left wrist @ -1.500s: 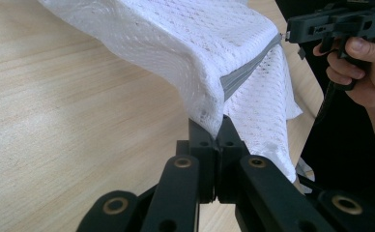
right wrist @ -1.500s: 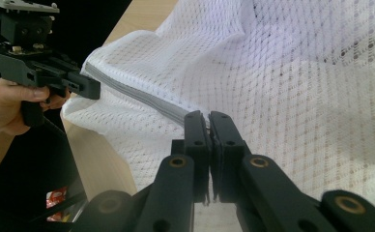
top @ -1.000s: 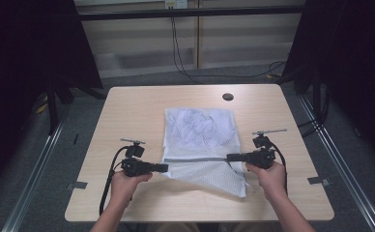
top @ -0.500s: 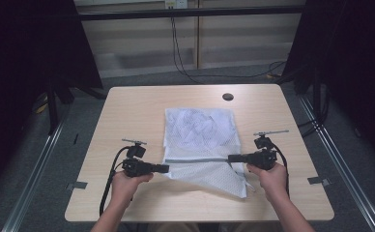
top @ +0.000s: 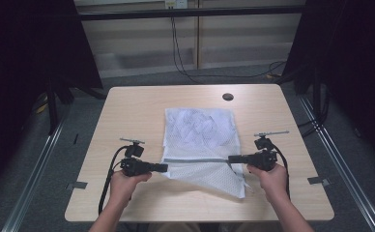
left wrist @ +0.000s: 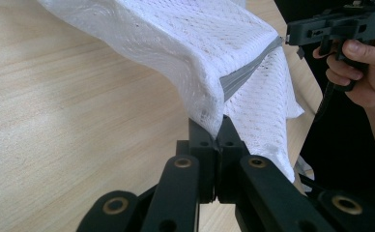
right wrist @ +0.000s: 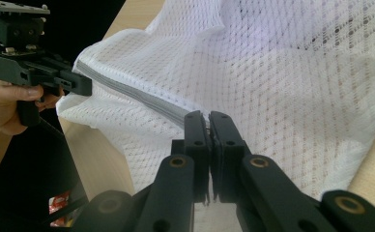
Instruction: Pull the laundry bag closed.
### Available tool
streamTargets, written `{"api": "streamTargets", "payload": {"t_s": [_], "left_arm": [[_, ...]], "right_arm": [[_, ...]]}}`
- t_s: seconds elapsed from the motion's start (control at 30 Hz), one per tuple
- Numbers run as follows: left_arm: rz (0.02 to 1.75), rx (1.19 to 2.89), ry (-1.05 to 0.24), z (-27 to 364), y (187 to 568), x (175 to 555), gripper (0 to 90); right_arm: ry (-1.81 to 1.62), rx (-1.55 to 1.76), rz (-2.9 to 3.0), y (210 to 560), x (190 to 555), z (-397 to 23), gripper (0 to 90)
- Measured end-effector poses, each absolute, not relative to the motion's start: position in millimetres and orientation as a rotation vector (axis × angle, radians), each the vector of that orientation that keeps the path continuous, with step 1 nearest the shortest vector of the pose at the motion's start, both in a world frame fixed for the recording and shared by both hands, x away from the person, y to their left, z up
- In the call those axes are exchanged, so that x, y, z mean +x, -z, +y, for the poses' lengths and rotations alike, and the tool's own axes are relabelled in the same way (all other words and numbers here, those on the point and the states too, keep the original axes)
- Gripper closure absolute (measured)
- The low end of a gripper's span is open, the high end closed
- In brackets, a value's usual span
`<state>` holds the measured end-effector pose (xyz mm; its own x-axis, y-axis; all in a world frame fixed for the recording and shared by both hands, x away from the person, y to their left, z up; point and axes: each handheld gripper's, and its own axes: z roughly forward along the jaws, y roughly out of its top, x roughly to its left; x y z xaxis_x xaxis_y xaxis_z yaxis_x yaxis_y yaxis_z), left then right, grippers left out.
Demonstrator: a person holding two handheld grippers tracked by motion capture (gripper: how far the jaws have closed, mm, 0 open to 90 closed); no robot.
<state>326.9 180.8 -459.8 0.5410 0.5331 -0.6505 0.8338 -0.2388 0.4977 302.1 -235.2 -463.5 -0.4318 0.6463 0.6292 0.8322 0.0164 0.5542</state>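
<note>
While my two hands sit at the near edge of the table (top: pixel 127 104), I hold a white mesh laundry bag (top: pixel 200 130) stretched between my tongs. My left gripper (top: pixel 162 167) is clamped on the bag's left end, right where the grey zipper strip (top: pixel 197 160) begins; in the left gripper view the jaws stand pressed together with a fold of mesh (left wrist: pixel 195 53) pinched between them. My right gripper (top: pixel 231 158) is clamped on the opposite end of the same strip; in the right gripper view its jaws meet on the mesh (right wrist: pixel 292 87) just at the zipper's (right wrist: pixel 137 99) end. Bag appearance: white open-weave netting with a diamond pattern, semi-transparent, one grey zipper band running straight across its width, pulled taut from tong to tong. Position: centre of the pale wooden table, lengthwise away from me. The far part lies flat on the wood; the near part, below the zipper, hangs slack and falls to the table in a slanted flap toward my right hand (top: pixel 270 176). Contents: through the netting of the far part I see crumpled whitish folds, but I cannot tell whether they are something inside or the bag's own layers. My left hand (top: pixel 122 186) grips its tool beside the bag's near left corner. A small dark round insert (top: pixel 227 96) sits in the tabletop beyond the bag, apart from it.
</note>
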Motion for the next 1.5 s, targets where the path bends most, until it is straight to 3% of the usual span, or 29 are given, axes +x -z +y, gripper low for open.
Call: {"api": "streamTargets", "payload": {"t_s": [1.5], "left_arm": [[1.119,1.919,0.434,180.5,461.1,326.1,89.5]], "right_arm": [[1.389,-1.587,-2.091,460.9,301.6,-247.0,87.1]]}}
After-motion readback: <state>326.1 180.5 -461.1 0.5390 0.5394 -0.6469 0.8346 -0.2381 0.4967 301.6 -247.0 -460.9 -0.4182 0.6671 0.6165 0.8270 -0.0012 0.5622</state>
